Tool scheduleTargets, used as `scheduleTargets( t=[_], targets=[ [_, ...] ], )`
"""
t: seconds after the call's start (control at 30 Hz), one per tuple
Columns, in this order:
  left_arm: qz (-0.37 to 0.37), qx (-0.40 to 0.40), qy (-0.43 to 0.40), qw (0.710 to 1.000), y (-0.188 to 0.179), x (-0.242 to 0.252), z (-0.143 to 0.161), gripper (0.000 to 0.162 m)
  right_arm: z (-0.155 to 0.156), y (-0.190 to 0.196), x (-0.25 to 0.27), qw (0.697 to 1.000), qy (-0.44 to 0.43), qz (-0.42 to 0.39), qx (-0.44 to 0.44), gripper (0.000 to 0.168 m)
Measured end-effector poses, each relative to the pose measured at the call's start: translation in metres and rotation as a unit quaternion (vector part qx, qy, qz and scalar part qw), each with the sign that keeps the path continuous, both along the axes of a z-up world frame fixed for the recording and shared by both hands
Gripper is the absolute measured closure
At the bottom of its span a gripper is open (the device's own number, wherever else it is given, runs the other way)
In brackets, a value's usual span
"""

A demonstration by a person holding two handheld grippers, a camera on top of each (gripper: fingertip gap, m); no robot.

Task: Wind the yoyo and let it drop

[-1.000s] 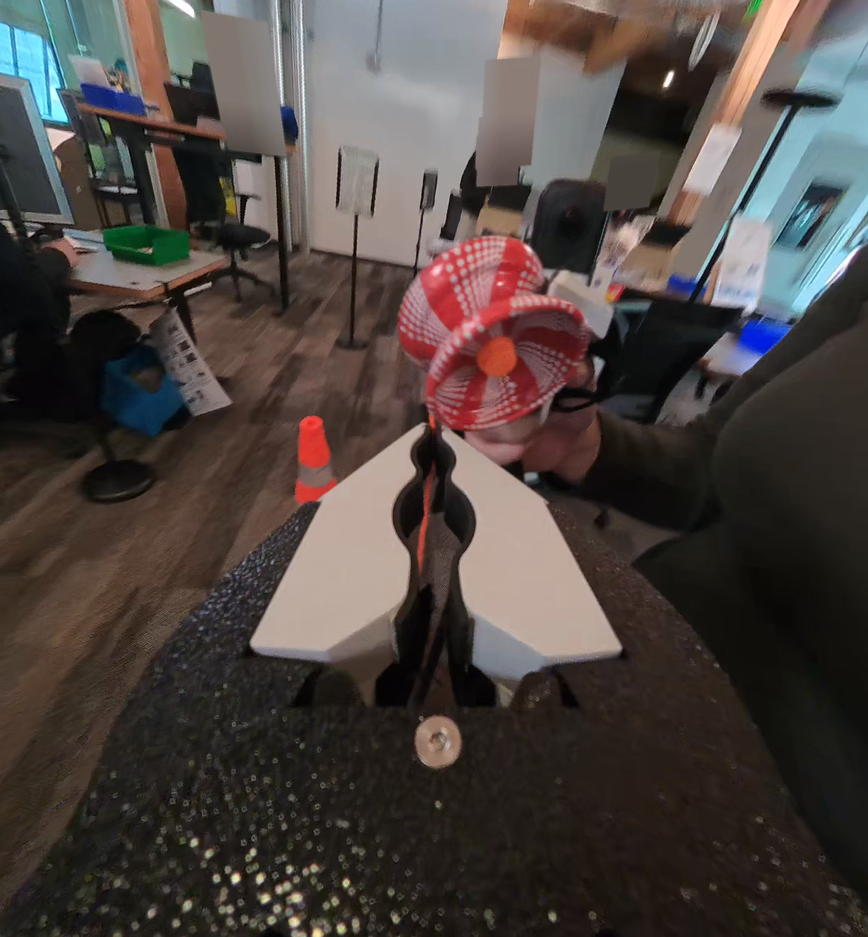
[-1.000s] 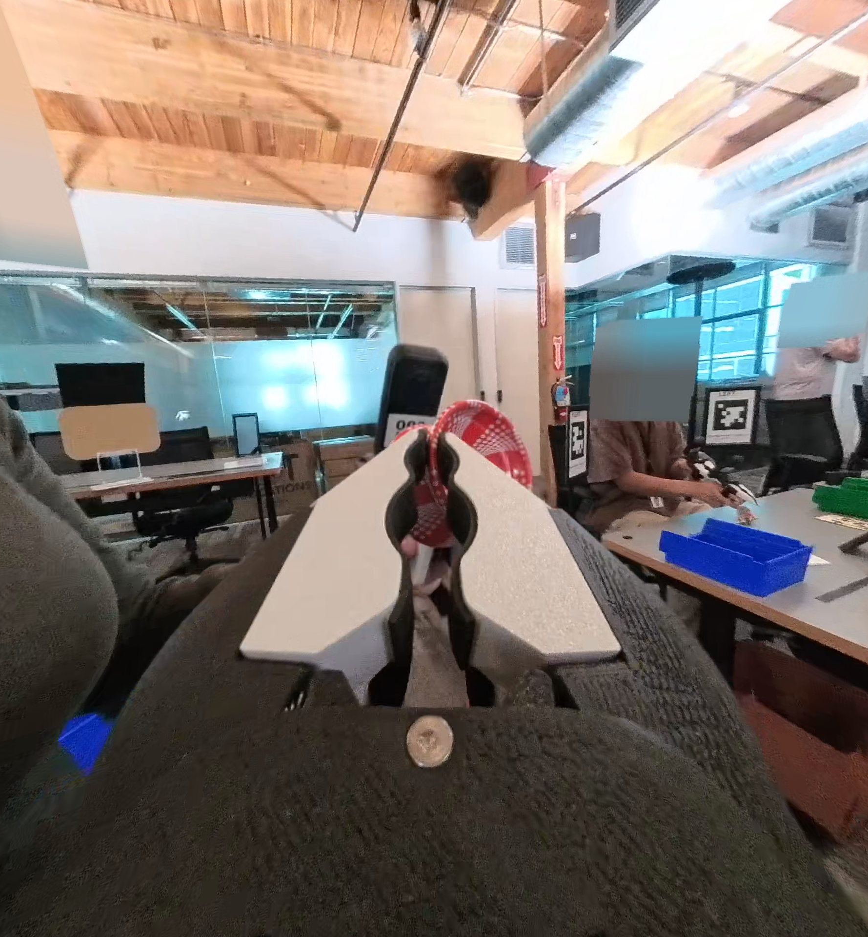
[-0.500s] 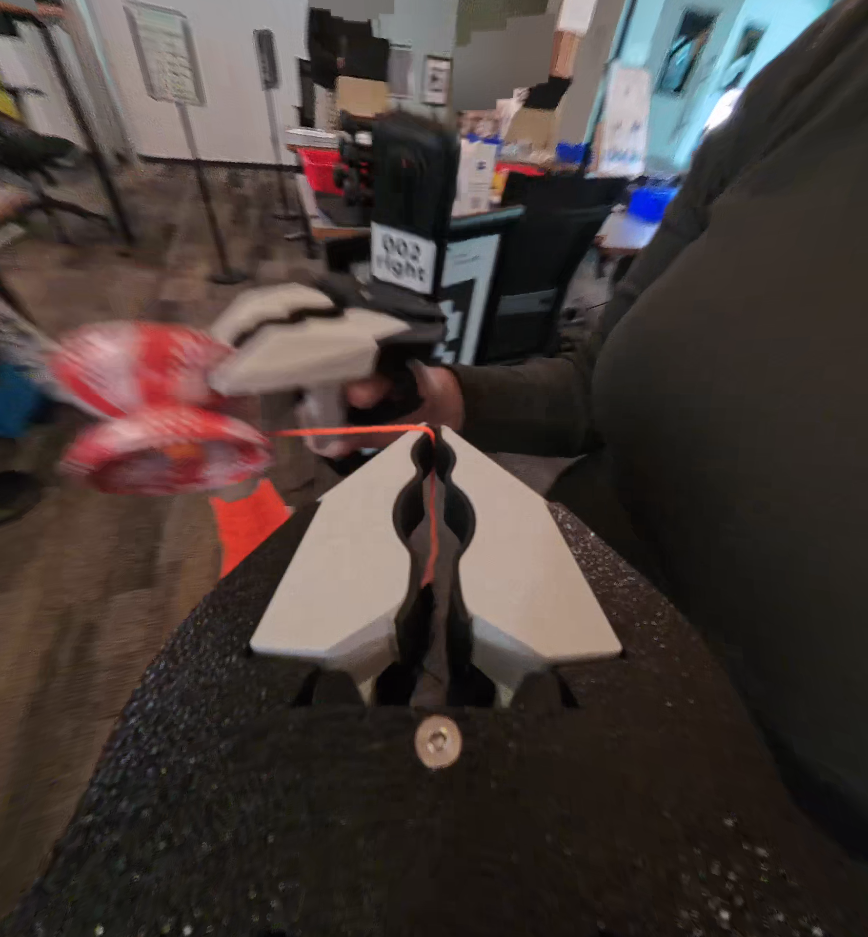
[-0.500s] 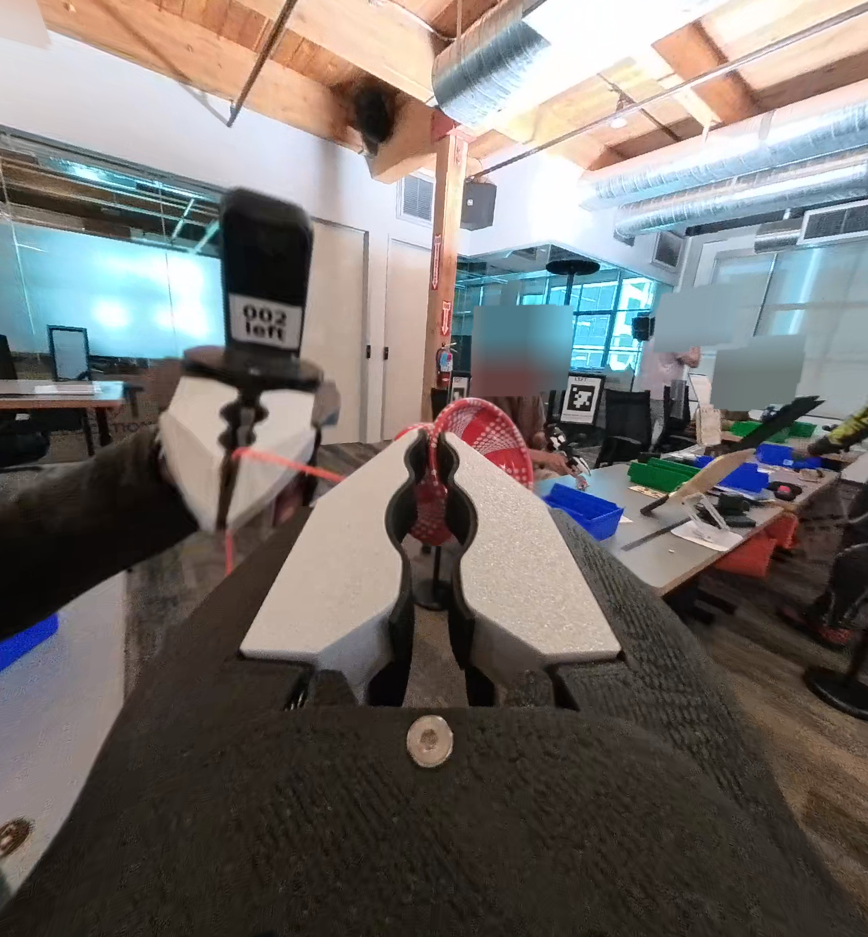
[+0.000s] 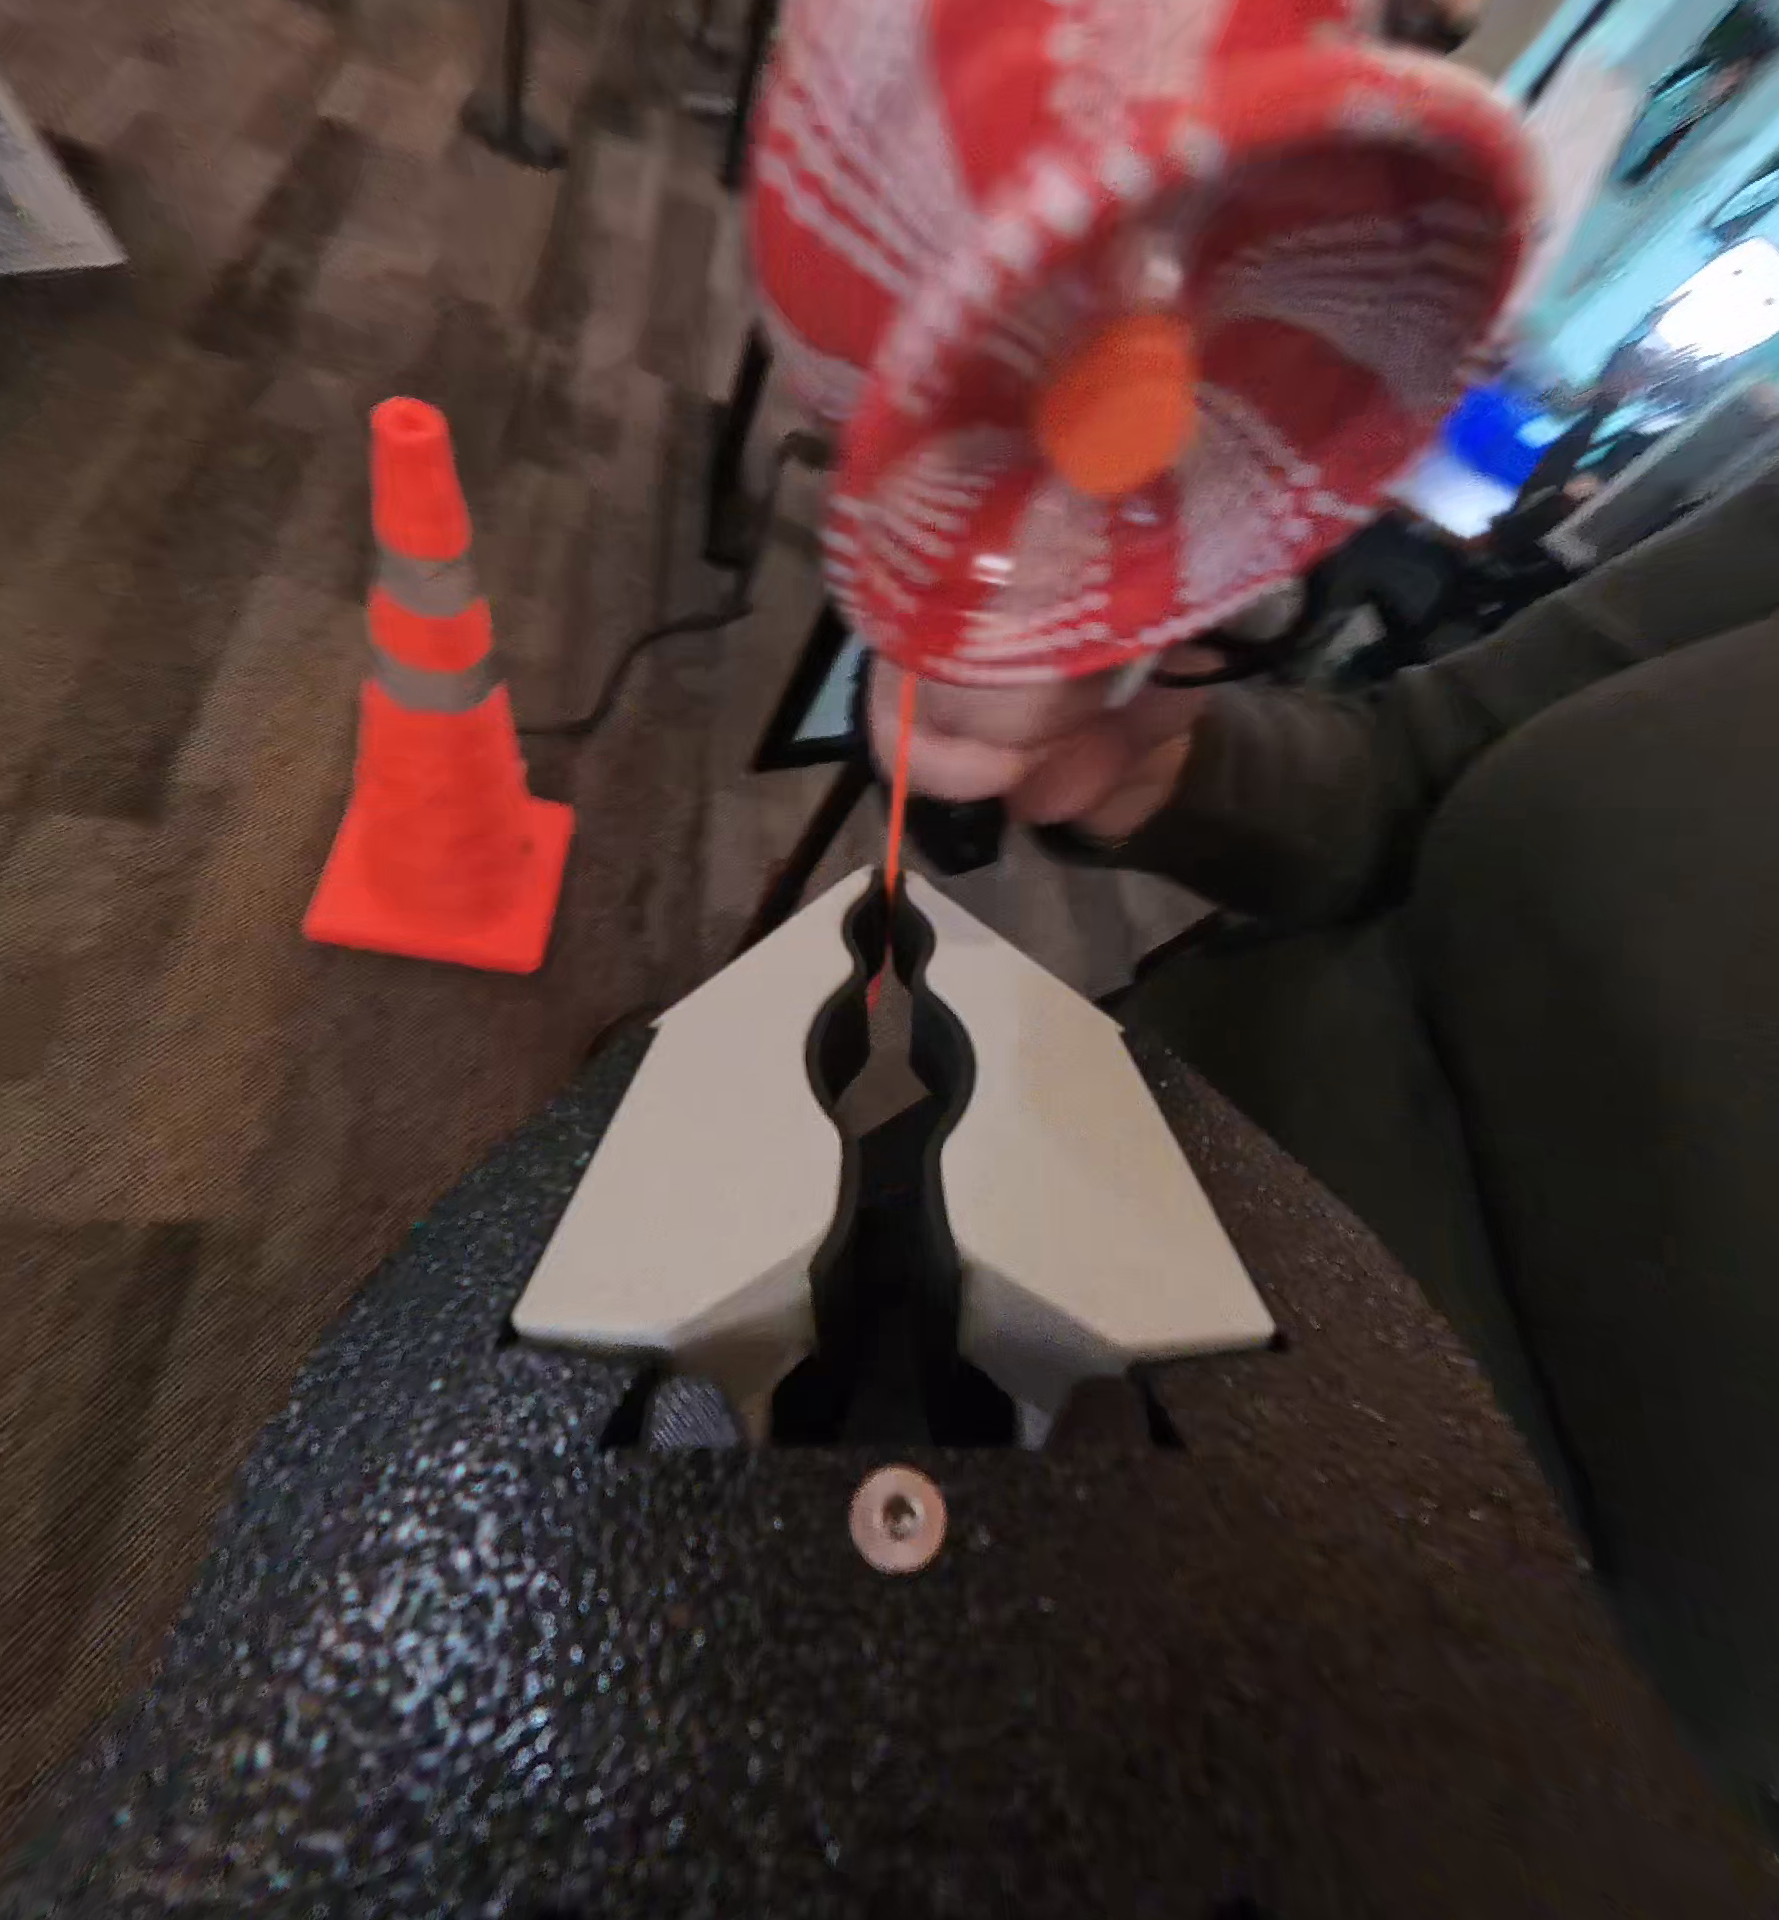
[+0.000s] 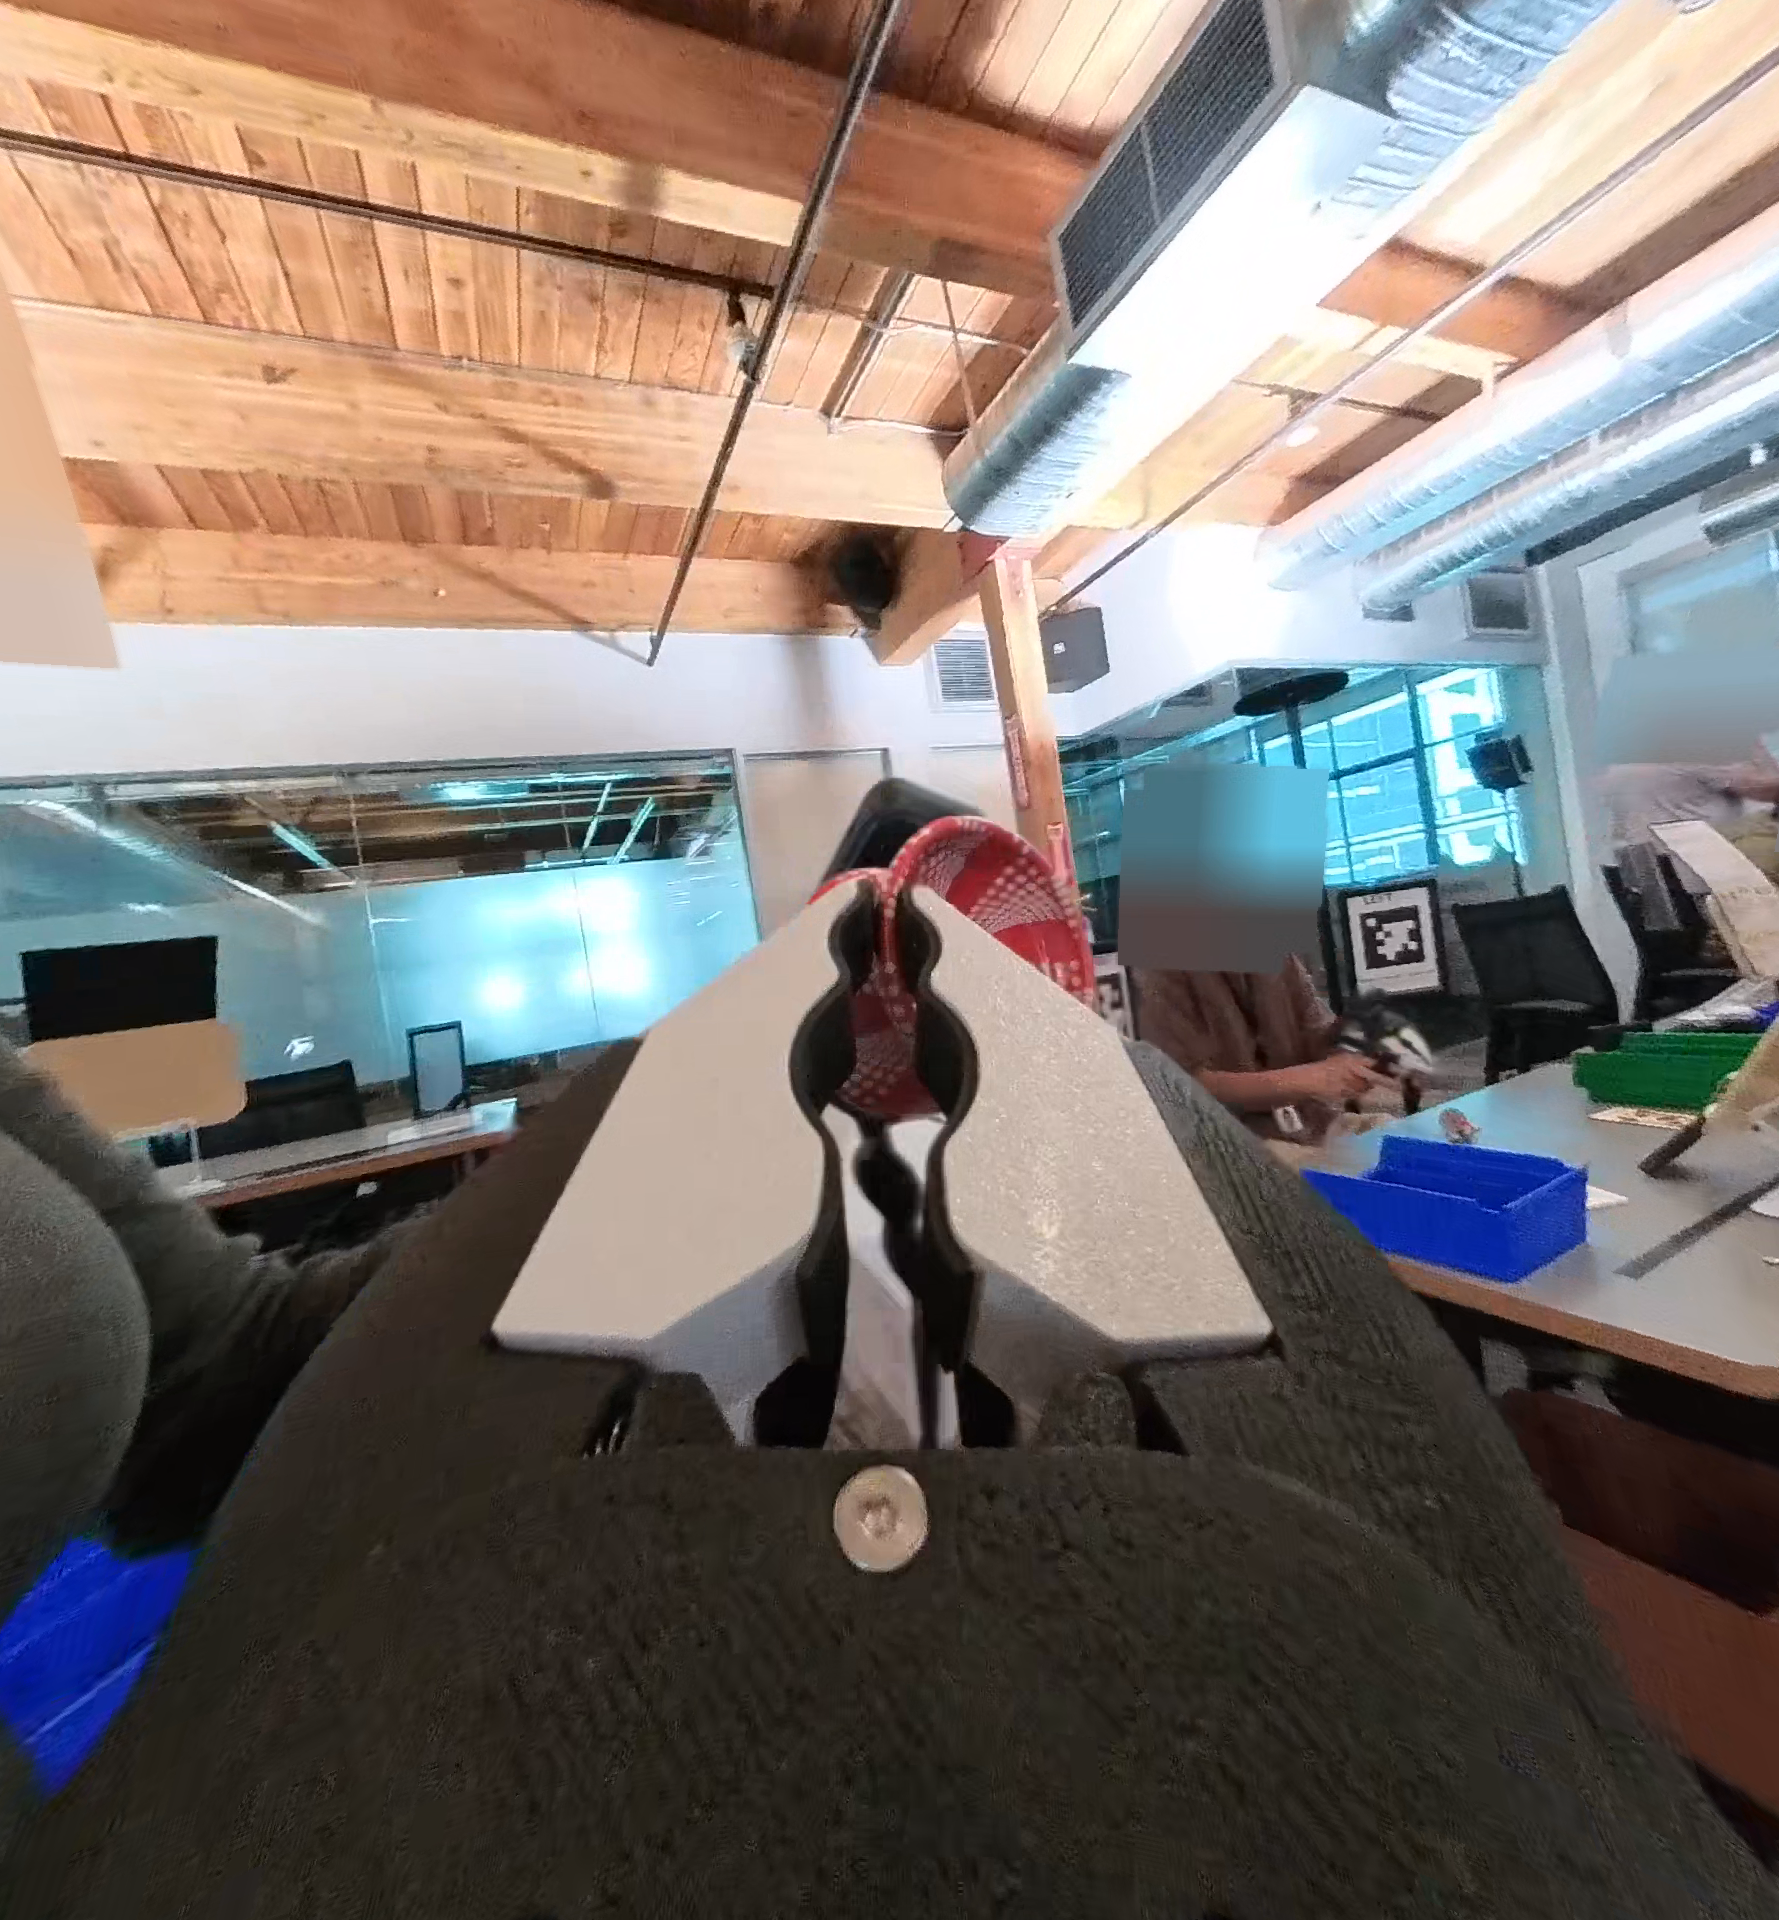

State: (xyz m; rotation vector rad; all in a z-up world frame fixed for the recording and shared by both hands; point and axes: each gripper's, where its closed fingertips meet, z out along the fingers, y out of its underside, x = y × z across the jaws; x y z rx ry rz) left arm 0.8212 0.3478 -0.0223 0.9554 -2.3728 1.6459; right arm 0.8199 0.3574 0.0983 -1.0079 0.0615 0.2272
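Swung back from the left of the frame, where it sat half a second ago, the yoyo point(image 5: 1124, 343) now fills the upper centre of my left wrist view, blurred, its orange hub facing me. My left hand-held gripper point(image 5: 890, 904) has its jaws pinched together on the orange string point(image 5: 900, 769), which runs straight up from the tips to the yoyo's lower edge. Just behind the string I see a hand point(image 5: 1020, 748) and a dark sleeve point(image 5: 1384, 810) along the right side. At centre left an orange cone point(image 5: 433, 717) stands on the wood floor point(image 5: 137, 935), with open floor around it.

My right hand-held gripper point(image 6: 890, 914) is clamped on the rim of the yoyo point(image 6: 999, 914), which juts past the tips at frame centre. A counter point(image 6: 1591, 1299) with a blue bin point(image 6: 1456, 1205) lies at right, well apart.
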Motion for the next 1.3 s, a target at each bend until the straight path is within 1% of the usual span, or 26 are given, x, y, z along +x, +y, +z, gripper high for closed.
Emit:
scheduleTargets(
  t=[0.03, 0.07, 0.1, 0.13, 0.17, 0.23, 0.27, 0.3, 0.33, 0.4, 0.47, 0.57, 0.6, 0.63, 0.73, 0.8, 0.87, 0.97, 1.03, 1.1, 1.13, 1.17, 1.2, 1.23, 1.27, 1.3],
  targets=[
    [-0.006, -0.024, 0.001, 1.000, -0.004, -0.003, 0.003, 0.162, -0.001, 0.000, 0.003, 1.000, -0.001, -0.014, 0.000, 0.167],
    [0.007, -0.038, 0.002, 0.999, -0.004, -0.002, 0.004, 0.162, -0.001, 0.001, 0.007, 1.000, -0.002, -0.026, -0.001, 0.166],
    [0.061, -0.040, 0.008, 0.997, 0.004, 0.010, 0.002, 0.162, 0.000, 0.000, 0.009, 0.999, -0.005, -0.037, -0.001, 0.167],
    [0.153, -0.034, 0.019, 0.987, 0.021, 0.032, -0.002, 0.159, -0.001, -0.002, 0.013, 0.999, -0.007, -0.046, 0.000, 0.167],
    [0.220, -0.027, 0.021, 0.975, 0.040, 0.045, -0.005, 0.124, 0.001, -0.003, 0.016, 0.998, -0.010, -0.055, 0.002, 0.167],
    [0.270, -0.043, 0.000, 0.962, 0.061, 0.053, -0.001, 0.076, 0.005, -0.005, 0.019, 0.998, -0.010, -0.067, 0.006, 0.167],
    [0.274, -0.074, -0.015, 0.959, 0.064, 0.052, 0.010, 0.056, 0.005, -0.005, 0.021, 0.997, -0.010, -0.071, 0.005, 0.167],
    [0.258, -0.112, -0.036, 0.959, 0.060, 0.049, 0.024, 0.046, 0.005, -0.004, 0.021, 0.997, -0.011, -0.073, 0.001, 0.167],
    [0.240, -0.142, -0.058, 0.959, 0.054, 0.044, 0.038, 0.043, 0.004, -0.002, 0.021, 0.997, -0.012, -0.072, -0.002, 0.167],
    [0.207, -0.155, -0.109, 0.960, 0.040, 0.034, 0.057, 0.042, 0.002, 0.002, 0.020, 0.998, -0.009, -0.065, -0.005, 0.167],
    [0.183, -0.142, -0.156, 0.960, 0.027, 0.030, 0.068, 0.050, 0.000, 0.008, 0.016, 0.999, -0.006, -0.049, -0.007, 0.167],
    [0.167, -0.153, -0.193, 0.955, 0.018, 0.023, 0.085, 0.082, -0.003, 0.014, 0.009, 0.999, -0.015, -0.035, -0.017, 0.167],
    [0.174, -0.152, -0.198, 0.953, 0.020, 0.024, 0.087, 0.087, -0.003, 0.015, 0.007, 0.999, -0.018, -0.034, -0.016, 0.167],
    [0.179, -0.143, -0.203, 0.952, 0.024, 0.025, 0.085, 0.099, -0.001, 0.014, 0.007, 0.999, -0.020, -0.032, -0.013, 0.167],
    [0.188, -0.109, -0.215, 0.952, 0.031, 0.025, 0.080, 0.100, -0.007, 0.019, 0.007, 0.999, -0.021, -0.017, -0.042, 0.167],
    [0.198, -0.053, -0.228, 0.952, 0.037, 0.026, 0.072, 0.100, -0.020, 0.025, 0.009, 0.994, -0.006, 0.019, -0.104, 0.166],
    [0.195, 0.000, -0.246, 0.949, 0.041, 0.024, 0.065, 0.100, -0.033, 0.028, 0.012, 0.986, -0.002, 0.033, -0.165, 0.161],
    [0.181, 0.041, -0.258, 0.948, 0.044, 0.021, 0.060, 0.100, -0.042, 0.031, 0.006, 0.974, -0.014, 0.050, -0.220, 0.166],
    [0.167, 0.037, -0.258, 0.951, 0.045, 0.019, 0.059, 0.100, -0.043, 0.033, 0.003, 0.970, -0.028, 0.047, -0.238, 0.167],
    [0.171, -0.004, -0.253, 0.952, 0.046, 0.018, 0.063, 0.100, -0.040, 0.036, 0.001, 0.970, -0.023, 0.042, -0.239, 0.167],
    [0.185, -0.029, -0.247, 0.951, 0.050, 0.019, 0.064, 0.101, -0.038, 0.037, 0.003, 0.971, -0.018, 0.030, -0.235, 0.167],
    [0.196, -0.039, -0.243, 0.949, 0.053, 0.021, 0.059, 0.091, -0.037, 0.038, 0.006, 0.972, -0.015, 0.018, -0.233, 0.167],
    [0.212, -0.031, -0.239, 0.947, 0.056, 0.027, 0.048, 0.079, -0.035, 0.038, 0.007, 0.974, -0.011, 0.015, -0.227, 0.167],
    [0.212, -0.019, -0.235, 0.948, 0.055, 0.033, 0.031, 0.075, -0.032, 0.039, 0.009, 0.976, -0.006, 0.014, -0.218, 0.167],
    [0.202, -0.021, -0.212, 0.956, 0.047, 0.038, 0.010, 0.076, -0.030, 0.039, 0.009, 0.978, -0.001, 0.012, -0.209, 0.167],
    [0.180, -0.030, -0.178, 0.967, 0.034, 0.038, -0.008, 0.087, -0.029, 0.039, 0.011, 0.979, 0.002, 0.004, -0.203, 0.168]
  ],
)
